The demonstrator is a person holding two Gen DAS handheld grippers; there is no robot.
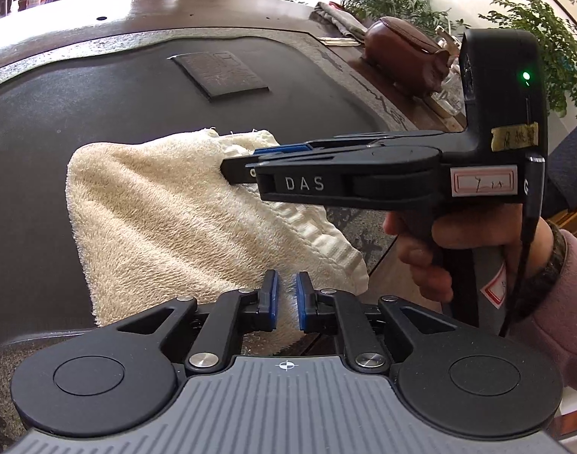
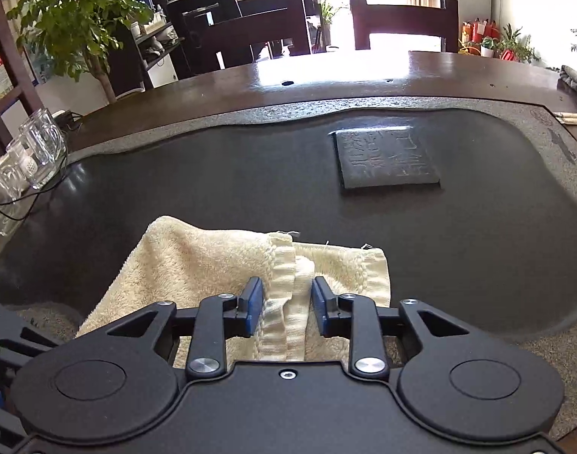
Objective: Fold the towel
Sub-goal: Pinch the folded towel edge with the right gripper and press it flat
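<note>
Towel [image 2: 197,265], cream terry, 1 piece, lying folded on the dark stone tray [image 2: 250,174] of a wooden table [image 2: 326,72].

Towel is sitting at the near side of the tray, its ribbed hem bands [image 2: 284,302] running toward the right gripper [image 2: 286,306]. Right gripper is standing part open, blue pads either side of the hem, not pressing on it; a gap is showing at each pad. Left gripper [image 1: 286,300] is hovering over the towel's near corner [image 1: 341,265], jaws narrow with a slim gap, nothing pinched between them. In the left wrist view the right gripper is reaching across the towel, a hand [image 1: 439,242] gripping its handle. Glass mugs [image 2: 42,143] are standing at the tray's left edge; a carved square slab [image 2: 386,159] is sitting on the far part of the tray.
</note>
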